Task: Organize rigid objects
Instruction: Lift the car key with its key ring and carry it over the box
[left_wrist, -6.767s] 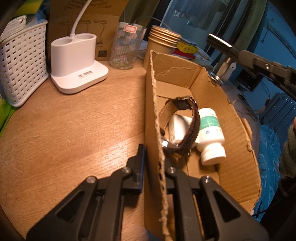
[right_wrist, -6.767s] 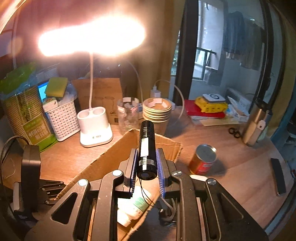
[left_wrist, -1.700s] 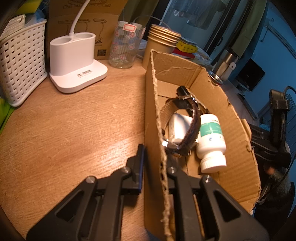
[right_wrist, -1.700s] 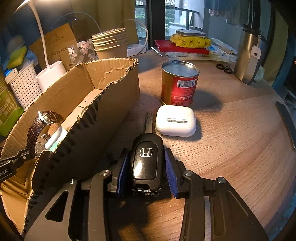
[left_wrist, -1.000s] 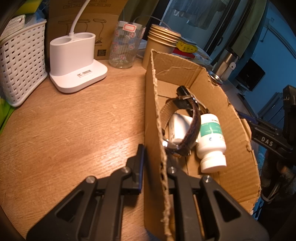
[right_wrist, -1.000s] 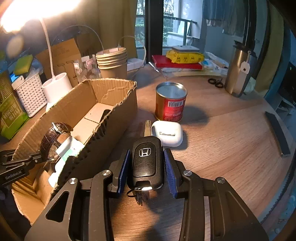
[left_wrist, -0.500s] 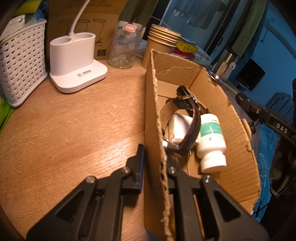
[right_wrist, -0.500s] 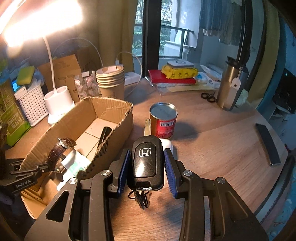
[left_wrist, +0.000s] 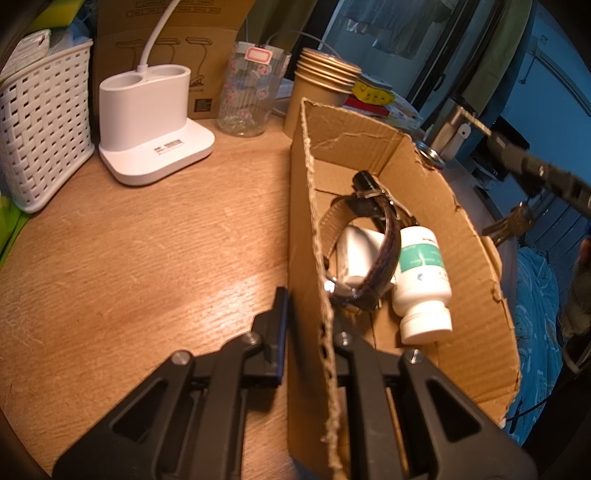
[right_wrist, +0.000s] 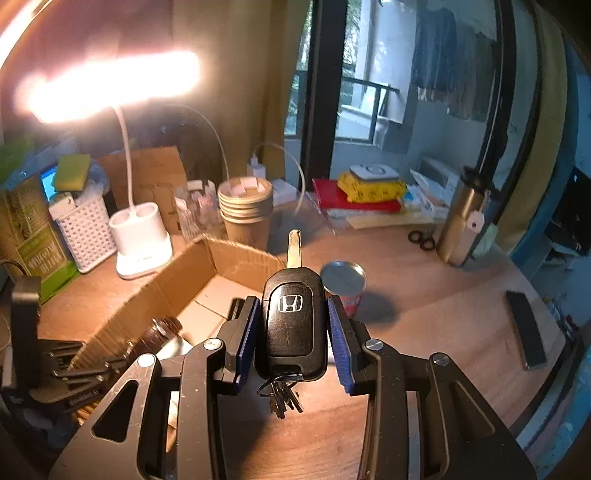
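A: Black plastic nearest the lens — the right gripper (right_wrist: 291, 328), blue pads (right_wrist: 246, 332) pressed on both flanks of a car key fob (right_wrist: 291, 325). Blade flipped out, pointing away; small keys hanging from the ring at its near end.

B: Height?

A: Held in the air, above the near right part of the cardboard box (right_wrist: 173, 291). Table (right_wrist: 424, 295) well below.

B: Left gripper (left_wrist: 306, 314)?

A: Clamped narrow on the box's left wall (left_wrist: 306, 229), one finger outside, one inside. Box rests on the wooden table.

B: Contents, near to far?

A: White pill bottle (left_wrist: 421, 280) with green label, on its side, cap toward the camera. Just left of it a brown leather watch (left_wrist: 380, 258), strap arched over a white block (left_wrist: 354, 254). Beyond, a dark cylindrical end (left_wrist: 364, 181); cannot tell what it is.

B: Outside the box?

A: Red tin can (right_wrist: 343, 280) just right of the box. Farther back: paper cup stack (right_wrist: 245, 210), white lamp base (right_wrist: 142, 240), white basket (right_wrist: 85, 232). Far right, metal flask (right_wrist: 463, 221), scissors (right_wrist: 421, 240) beside it.
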